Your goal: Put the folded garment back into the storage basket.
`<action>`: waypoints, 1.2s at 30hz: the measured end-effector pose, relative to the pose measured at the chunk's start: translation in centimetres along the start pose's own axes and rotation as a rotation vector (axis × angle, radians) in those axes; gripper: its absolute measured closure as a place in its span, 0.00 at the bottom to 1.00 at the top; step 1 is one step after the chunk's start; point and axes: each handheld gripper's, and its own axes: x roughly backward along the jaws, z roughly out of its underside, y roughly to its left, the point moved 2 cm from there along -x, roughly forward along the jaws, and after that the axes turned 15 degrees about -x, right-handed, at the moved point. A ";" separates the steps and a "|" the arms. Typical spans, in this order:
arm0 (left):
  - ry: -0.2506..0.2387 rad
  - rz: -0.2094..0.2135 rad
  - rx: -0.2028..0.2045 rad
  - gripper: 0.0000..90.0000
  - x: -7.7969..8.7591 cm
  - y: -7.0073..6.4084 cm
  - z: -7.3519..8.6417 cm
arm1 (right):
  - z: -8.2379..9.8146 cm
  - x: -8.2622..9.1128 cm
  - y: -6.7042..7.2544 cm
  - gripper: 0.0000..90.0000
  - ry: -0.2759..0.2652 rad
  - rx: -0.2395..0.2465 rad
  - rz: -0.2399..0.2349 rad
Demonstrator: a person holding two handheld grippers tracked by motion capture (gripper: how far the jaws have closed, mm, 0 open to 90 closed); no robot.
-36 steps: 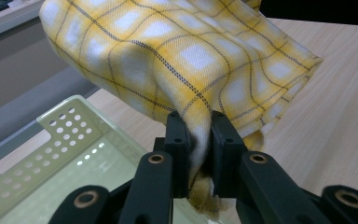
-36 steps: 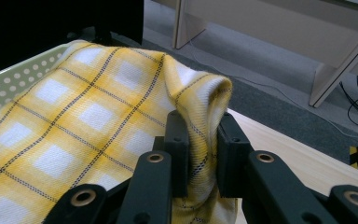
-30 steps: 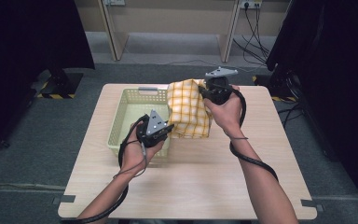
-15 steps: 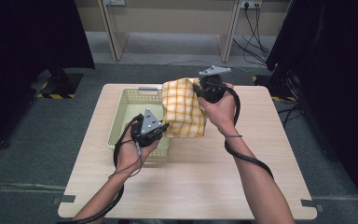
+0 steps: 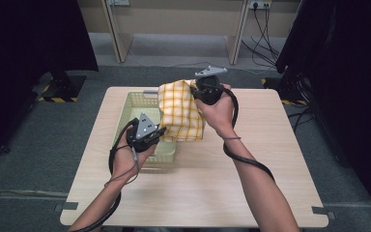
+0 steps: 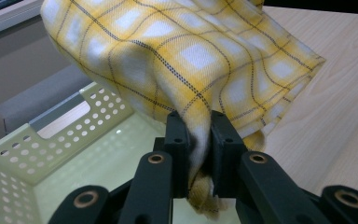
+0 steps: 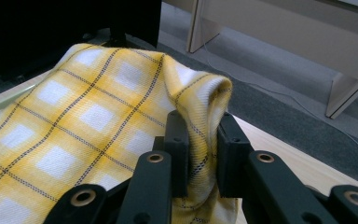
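Observation:
A yellow checked cloth (image 5: 179, 111) hangs in the air over the right side of a pale green perforated basket (image 5: 136, 108). My left gripper (image 5: 160, 132) is shut on the cloth's lower edge (image 6: 200, 154), just above the basket's near right part. My right gripper (image 5: 196, 92) is shut on an upper fold of the cloth (image 7: 200, 140), held higher and farther back. The cloth (image 6: 186, 56) sags between the two grips, and the basket (image 6: 51, 140) lies below and to the left in the left gripper view.
The basket sits on a light wooden table (image 5: 251, 193), left of centre. Bare tabletop spreads to the right and front. Grey floor, wooden furniture legs (image 5: 118, 34) and cables (image 5: 261, 24) lie beyond the far edge.
Both grippers have shifted left with the cloth, bringing it further over the basket. The left gripper has dropped slightly toward the basket's near side.

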 end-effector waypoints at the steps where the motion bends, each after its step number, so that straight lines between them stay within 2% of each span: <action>1: -0.001 -0.002 0.002 0.88 0.1 0.1 0.1 | 0.0 -0.1 0.1 0.87 0.000 0.000 0.000; 12: 0.013 -0.021 0.022 0.88 0.9 1.0 1.3 | -0.5 -1.1 1.7 0.87 0.007 0.013 -0.015; 36: 0.050 -0.049 0.053 0.88 2.0 2.4 3.5 | -0.9 -3.6 4.3 0.87 0.030 0.018 -0.043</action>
